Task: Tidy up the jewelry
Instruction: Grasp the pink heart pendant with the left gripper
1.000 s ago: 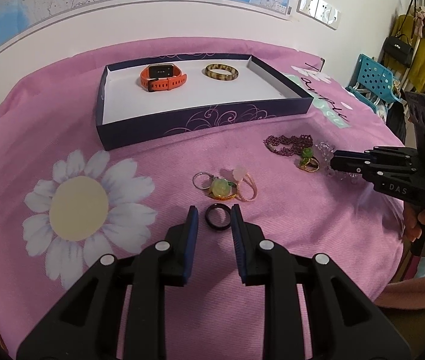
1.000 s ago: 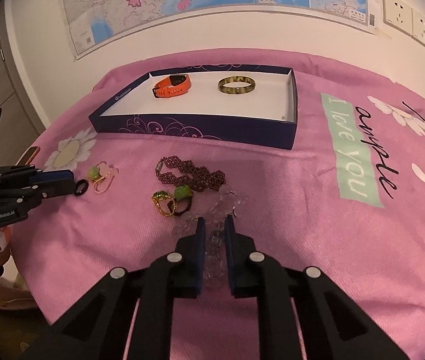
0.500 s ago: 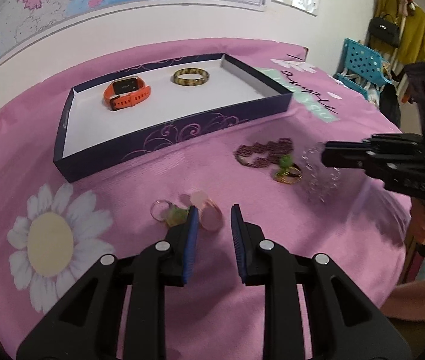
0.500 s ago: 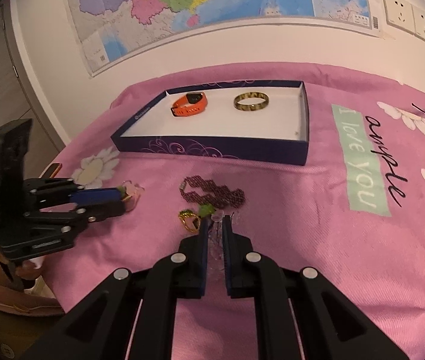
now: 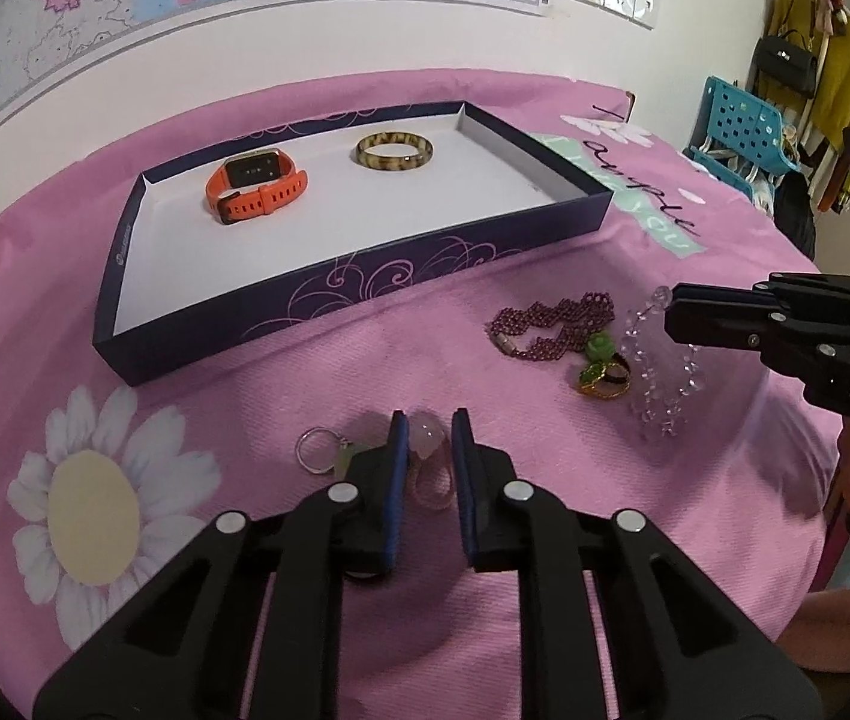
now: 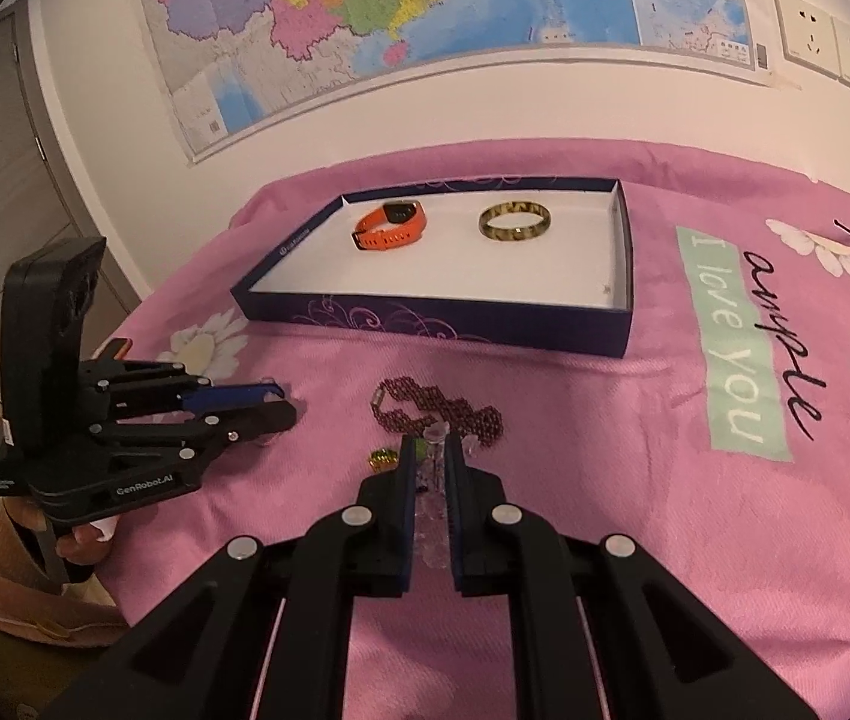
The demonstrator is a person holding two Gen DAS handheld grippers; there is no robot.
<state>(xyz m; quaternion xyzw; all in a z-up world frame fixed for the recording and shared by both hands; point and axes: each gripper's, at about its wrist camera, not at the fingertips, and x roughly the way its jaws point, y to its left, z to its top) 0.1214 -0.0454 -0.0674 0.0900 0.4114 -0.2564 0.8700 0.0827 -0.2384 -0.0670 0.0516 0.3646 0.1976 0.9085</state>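
A dark blue tray [image 5: 365,294] holds an orange watch [image 5: 254,186] and a tortoiseshell bangle [image 5: 395,150]. My right gripper [image 6: 429,450] is shut on a clear bead bracelet [image 5: 661,372], which hangs from its tips above the cloth. My left gripper [image 5: 429,426] stands slightly apart above a pink ring [image 5: 432,468] and a key ring with a green charm [image 5: 320,450]; a small dark ring shows under its left finger. A purple bead bracelet [image 5: 550,324] and green and gold rings [image 5: 601,369] lie on the cloth.
The pink tablecloth [image 5: 245,396] has daisy prints and drops off at the near edge. A map and wall sockets [image 6: 820,42] are behind the table. A blue crate [image 5: 736,132] and hung clothes stand at the right.
My right gripper has lifted the clear bead bracelet off the cloth. My left gripper rose and moved forward, past the dark ring, over the pink ring.
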